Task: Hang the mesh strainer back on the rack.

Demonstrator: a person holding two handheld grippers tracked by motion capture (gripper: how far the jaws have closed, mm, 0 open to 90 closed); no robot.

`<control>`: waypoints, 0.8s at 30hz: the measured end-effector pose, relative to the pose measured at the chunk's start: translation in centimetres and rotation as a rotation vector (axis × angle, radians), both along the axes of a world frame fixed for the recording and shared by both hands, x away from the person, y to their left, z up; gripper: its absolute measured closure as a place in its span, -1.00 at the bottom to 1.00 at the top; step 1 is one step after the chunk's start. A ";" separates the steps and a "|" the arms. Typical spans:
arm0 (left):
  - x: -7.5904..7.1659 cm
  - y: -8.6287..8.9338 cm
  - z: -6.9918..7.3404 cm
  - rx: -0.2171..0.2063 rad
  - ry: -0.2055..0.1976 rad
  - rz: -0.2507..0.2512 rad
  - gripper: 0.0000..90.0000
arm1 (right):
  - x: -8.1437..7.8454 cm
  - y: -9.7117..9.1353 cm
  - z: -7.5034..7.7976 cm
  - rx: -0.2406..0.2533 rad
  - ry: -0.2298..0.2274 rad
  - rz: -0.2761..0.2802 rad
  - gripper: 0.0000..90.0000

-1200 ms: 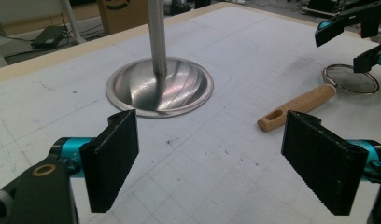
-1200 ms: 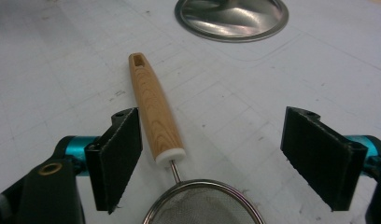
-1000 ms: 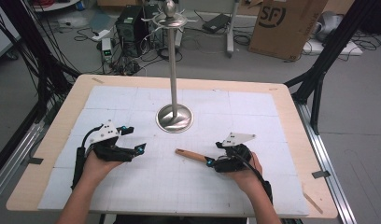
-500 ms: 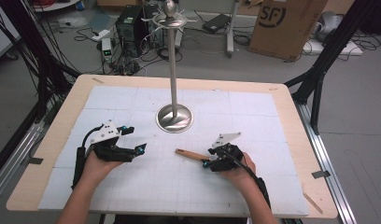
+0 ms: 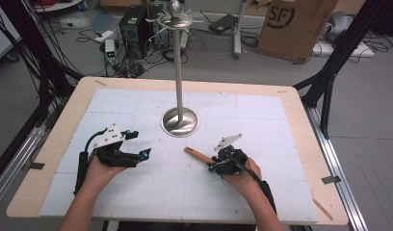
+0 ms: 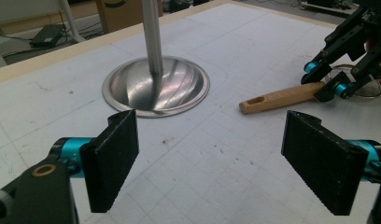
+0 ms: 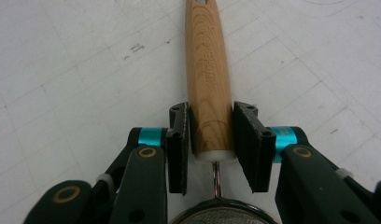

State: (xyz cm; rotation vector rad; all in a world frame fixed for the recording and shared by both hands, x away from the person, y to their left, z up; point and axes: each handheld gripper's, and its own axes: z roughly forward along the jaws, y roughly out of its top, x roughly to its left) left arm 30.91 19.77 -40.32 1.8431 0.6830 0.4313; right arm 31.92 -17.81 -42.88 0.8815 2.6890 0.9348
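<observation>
On the white desk (image 5: 262, 115) our right claw (image 7: 211, 140) has just closed on the strainer's wooden handle (image 7: 208, 79) to lift it; our left claw (image 6: 221, 158) waits released.

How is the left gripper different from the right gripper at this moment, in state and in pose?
The left gripper is open, with nothing between its fingers; the right gripper has just been closing and is shut on the wooden handle of a strainer. In the high view, the left gripper points right, toward the middle of the table; the right gripper points left. Both are hand-held, black with blue joints.
</observation>
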 end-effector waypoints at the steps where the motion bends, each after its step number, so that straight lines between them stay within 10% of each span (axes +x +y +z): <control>1: 0.0 0.0 0.0 0.000 -0.001 0.000 -0.56 | 0.0 0.0 0.0 -0.006 -0.004 0.004 0.47; 24: 0.0 -0.1 0.0 0.001 0.005 -0.003 -0.57 | 1.1 1.4 1.2 -0.196 0.099 0.077 0.41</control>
